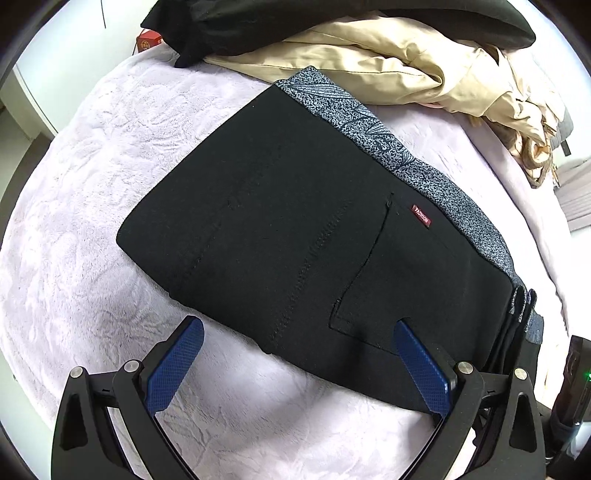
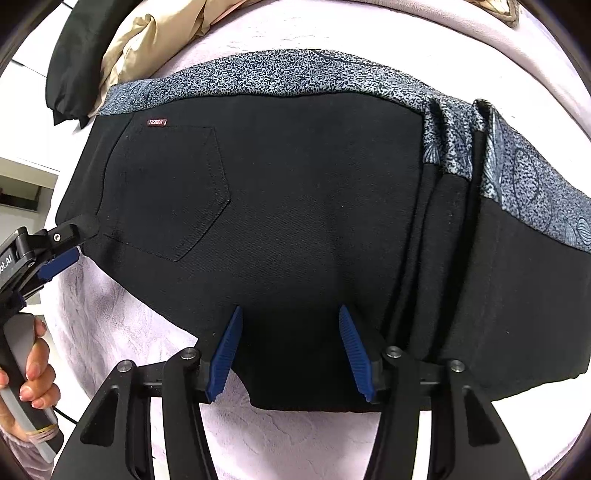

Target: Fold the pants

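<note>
The pants (image 1: pixel 295 221) lie folded compact on the bed (image 1: pixel 92 184); both my jaws hang wide, empty — little left but neatening, I judge.

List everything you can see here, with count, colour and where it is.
pants: one, black with a speckled grey-blue waistband, folded, lying in the middle of the blanket
blanket: one, pale lilac, fluffy, under everything
beige garment: one, crumpled, beyond the pants
black garment: one, lying over the beige one
red box: one, at the far edge of the blanket
left gripper: one, black with blue fingers, open at the near edge of the pants
right gripper: one, black with blue fingers, open over the pants
hand: one, holding the left gripper's handle
</note>
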A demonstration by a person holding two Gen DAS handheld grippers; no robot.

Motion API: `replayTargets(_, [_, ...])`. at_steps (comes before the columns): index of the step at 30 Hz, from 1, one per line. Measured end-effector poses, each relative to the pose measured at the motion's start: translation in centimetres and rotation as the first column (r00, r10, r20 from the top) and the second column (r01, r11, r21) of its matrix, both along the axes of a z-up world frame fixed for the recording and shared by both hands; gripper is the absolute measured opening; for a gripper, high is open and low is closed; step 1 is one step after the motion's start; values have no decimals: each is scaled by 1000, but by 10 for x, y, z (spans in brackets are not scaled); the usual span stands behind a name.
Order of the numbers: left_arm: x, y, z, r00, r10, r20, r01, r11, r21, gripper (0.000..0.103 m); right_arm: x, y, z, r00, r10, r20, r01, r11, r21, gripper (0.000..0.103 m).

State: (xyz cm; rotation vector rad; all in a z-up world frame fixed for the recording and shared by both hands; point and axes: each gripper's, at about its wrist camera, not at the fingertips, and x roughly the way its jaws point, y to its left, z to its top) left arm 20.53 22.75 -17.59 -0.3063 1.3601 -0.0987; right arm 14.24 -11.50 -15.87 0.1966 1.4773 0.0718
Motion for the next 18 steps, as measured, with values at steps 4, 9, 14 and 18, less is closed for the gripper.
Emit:
replayTargets(4, [2, 1, -4, 1000, 26, -5, -26, 1000, 1, 103, 0, 0, 0, 1000, 0, 0, 0, 1000, 0, 58])
replayTargets(9, [4, 7, -7, 999, 36, 3, -36, 999, -12, 103, -1, 0, -1, 1000, 2, 1, -2, 1000, -1, 58])
replayTargets(14, [0, 32, -16, 993, 116, 7, -114, 983, -145, 103, -1, 2, -2, 1000, 6, -1, -6, 1000, 1, 60])
replayTargets(18, [-3, 49, -22, 987, 160, 8, -153, 955, -255, 103, -1, 3, -2, 1000, 12, 1, -12, 1000, 2, 60])
